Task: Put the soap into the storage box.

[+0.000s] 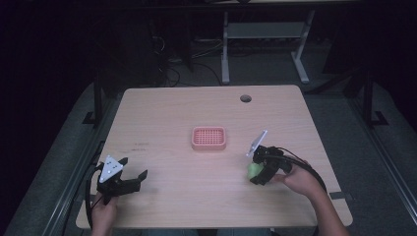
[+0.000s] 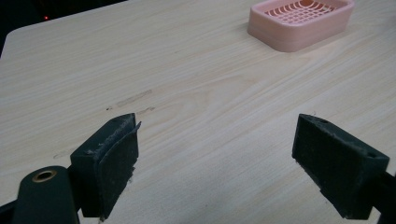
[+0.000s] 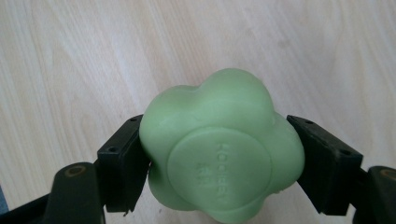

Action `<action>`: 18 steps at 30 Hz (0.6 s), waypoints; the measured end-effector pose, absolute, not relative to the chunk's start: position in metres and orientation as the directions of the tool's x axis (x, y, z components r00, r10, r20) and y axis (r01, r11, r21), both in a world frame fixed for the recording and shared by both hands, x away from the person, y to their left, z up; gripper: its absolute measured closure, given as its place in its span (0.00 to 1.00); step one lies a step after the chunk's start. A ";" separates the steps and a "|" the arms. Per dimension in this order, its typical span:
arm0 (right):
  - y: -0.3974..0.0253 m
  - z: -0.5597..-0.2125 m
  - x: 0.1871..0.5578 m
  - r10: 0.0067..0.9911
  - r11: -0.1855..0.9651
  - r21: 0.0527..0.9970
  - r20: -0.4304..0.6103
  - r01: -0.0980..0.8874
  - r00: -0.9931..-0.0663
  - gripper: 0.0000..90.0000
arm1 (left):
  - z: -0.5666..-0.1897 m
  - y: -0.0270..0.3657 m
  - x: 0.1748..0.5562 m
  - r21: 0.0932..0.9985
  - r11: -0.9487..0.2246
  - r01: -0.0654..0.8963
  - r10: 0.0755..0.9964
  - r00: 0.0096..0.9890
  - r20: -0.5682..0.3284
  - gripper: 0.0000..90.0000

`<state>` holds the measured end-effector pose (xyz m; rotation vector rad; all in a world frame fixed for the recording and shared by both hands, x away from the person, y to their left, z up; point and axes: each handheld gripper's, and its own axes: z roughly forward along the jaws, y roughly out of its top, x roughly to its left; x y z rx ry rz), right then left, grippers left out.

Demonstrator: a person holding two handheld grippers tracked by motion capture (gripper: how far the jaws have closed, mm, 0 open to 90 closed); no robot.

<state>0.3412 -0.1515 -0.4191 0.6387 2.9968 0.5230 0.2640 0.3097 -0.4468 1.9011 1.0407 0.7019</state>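
Note:
A pale green flower-shaped soap (image 3: 219,149) sits between the two black jaws of my right gripper (image 3: 219,156), which is shut on it just above the wooden table (image 1: 206,118). In the high view that soap (image 1: 253,170) and right gripper (image 1: 259,172) are at the table's right, right and toward me from a pink slotted soap dish (image 1: 209,138). My left gripper (image 1: 133,169) stands open near the front left corner, nothing between its pads (image 2: 116,158). The pink dish (image 2: 301,21) lies far ahead of it, empty.
A round cable hole (image 1: 246,98) is in the table's far right part. Faint scuff marks (image 2: 133,99) lie on the wood ahead of the left gripper. Dark floor, cables and a white desk frame (image 1: 265,44) lie beyond the far edge.

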 end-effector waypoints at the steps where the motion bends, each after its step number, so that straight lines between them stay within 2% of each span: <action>1: -0.150 -0.418 0.343 0.399 0.860 0.331 0.040 0.389 -0.916 0.28 | -0.447 0.310 0.264 0.867 -0.306 0.394 0.863 0.500 0.077 0.16; 18: -0.128 -0.403 0.378 0.400 0.833 0.385 0.074 0.396 -0.913 0.28 | -0.446 0.310 0.264 0.872 -0.291 0.393 0.868 0.493 0.067 0.16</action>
